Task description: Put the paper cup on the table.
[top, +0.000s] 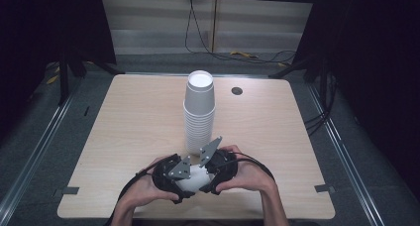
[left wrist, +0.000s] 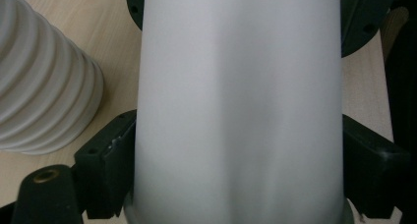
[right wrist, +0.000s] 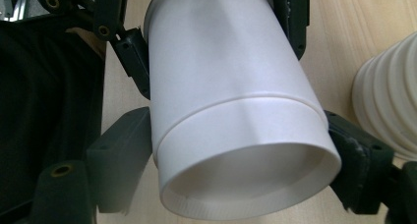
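White paper cups (right wrist: 231,111), two of them nested and lying on their side, sit low over the near edge of the counter (top: 124,137), held between both grippers just in front of the tall stack of cups (top: 199,112). From the right gripper view, a seam runs around the wall where the outer cup ends and the inner one goes on, so I judge that the work is to pull these two apart. One risk is crushing: the paper wall is thin, and a little more pressure could fold it or flatten the rim. Another risk is that the cups come apart suddenly, and then a hand could knock the stack, which stands just beside them. The left gripper (left wrist: 236,184) has its fingers (left wrist: 105,160) partly spread, pinching the cup wall from both sides. The right gripper (right wrist: 246,184) holds the open, wider end in the same way, with its fingers (right wrist: 120,155) against each side of the cup.
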Available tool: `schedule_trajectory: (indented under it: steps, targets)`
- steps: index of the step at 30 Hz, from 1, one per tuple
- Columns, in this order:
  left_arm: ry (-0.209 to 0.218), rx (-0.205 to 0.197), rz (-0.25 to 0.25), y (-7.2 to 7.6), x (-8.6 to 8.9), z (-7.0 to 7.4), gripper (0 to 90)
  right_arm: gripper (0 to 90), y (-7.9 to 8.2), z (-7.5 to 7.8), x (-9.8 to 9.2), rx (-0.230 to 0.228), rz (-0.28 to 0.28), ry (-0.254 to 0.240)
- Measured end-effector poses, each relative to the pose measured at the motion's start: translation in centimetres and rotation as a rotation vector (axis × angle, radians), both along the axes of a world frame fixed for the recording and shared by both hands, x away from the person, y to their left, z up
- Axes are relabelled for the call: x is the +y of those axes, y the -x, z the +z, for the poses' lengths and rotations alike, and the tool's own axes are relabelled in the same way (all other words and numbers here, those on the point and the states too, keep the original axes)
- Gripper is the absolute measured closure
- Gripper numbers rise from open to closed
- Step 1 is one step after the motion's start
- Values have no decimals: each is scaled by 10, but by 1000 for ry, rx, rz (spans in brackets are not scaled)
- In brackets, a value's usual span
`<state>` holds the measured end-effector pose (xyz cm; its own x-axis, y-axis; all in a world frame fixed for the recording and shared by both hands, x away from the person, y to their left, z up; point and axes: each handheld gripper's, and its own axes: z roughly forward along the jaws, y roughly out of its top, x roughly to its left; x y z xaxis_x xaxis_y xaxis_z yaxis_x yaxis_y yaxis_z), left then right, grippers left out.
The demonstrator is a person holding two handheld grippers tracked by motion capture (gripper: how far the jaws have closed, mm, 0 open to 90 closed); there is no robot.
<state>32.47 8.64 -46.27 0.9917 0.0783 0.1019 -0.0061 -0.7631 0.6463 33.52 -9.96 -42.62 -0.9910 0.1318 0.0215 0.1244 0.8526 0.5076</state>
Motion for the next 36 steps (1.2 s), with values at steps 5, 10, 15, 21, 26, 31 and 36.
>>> schedule_trajectory:
  steps: [5, 10, 15, 21, 26, 31, 36]
  targets:
    - [-1, -5, -11, 0, 0, 2, 146, 206, 0, 2, 1, 3, -2, 3]
    - [16, -5, -12, 1, 1, 3, 146, 204, 1, 3, 2, 7, 5, 3]
    - [12, -9, -20, 1, 1, 3, 146, 204, 1, 2, 3, 19, 8, 4]
    - [15, -7, -27, 1, 2, 6, 146, 208, 0, 2, 4, 28, 29, -8]
    - [36, -18, -28, 1, 2, 3, 143, 222, 1, 3, 2, 12, 24, -5]
    - [40, -22, -36, 1, 3, 3, 134, 223, 1, 3, 2, 11, 23, -6]
    - [112, -34, -33, 1, 9, 6, 131, 223, 1, 3, 1, 19, 20, -11]
